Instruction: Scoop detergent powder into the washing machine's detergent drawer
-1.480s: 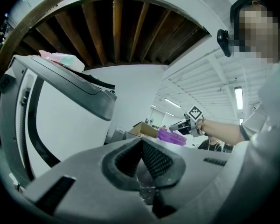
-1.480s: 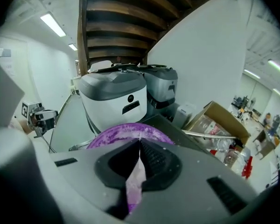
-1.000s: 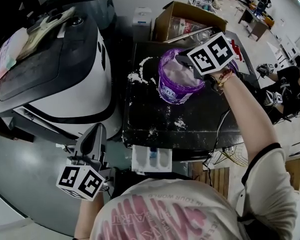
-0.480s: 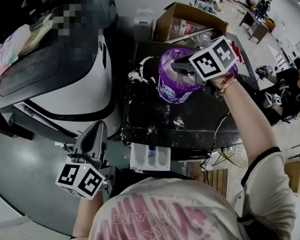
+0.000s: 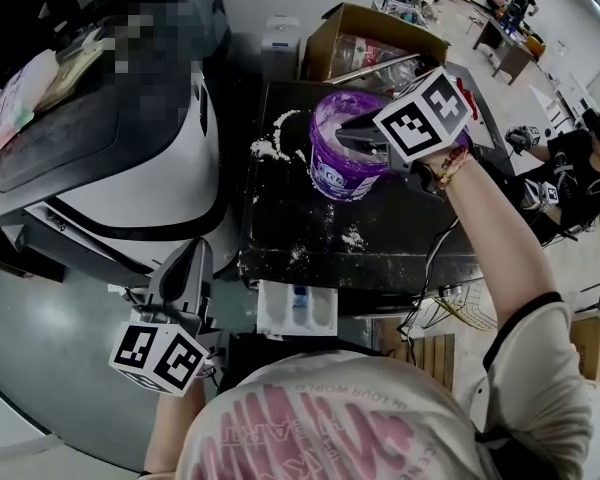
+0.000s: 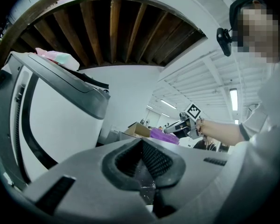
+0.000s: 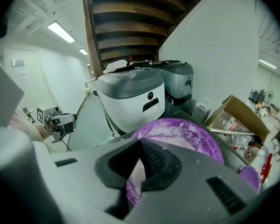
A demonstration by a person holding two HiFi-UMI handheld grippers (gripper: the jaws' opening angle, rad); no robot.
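A purple tub [image 5: 335,173] of white detergent powder stands on the black machine top [image 5: 380,238]. My right gripper [image 5: 348,128] reaches from the right over the tub's mouth, angled down, jaws shut. In the right gripper view the tub [image 7: 186,132] lies just past the right gripper [image 7: 141,146]. A pale strip shows behind the tips; I cannot tell whether it is a scoop handle. The white detergent drawer [image 5: 298,308] is pulled out at the machine's front. My left gripper [image 5: 188,253] hangs shut at the lower left, level, holding nothing.
Spilled powder [image 5: 268,148] dots the black top left of the tub. A big white and grey machine [image 5: 130,168] fills the left side. A cardboard box [image 5: 375,43] stands behind the tub. Another person [image 5: 580,168] sits at the far right.
My right gripper has shifted a little across the tub's mouth and changed its tilt. The left gripper has stayed where it was.
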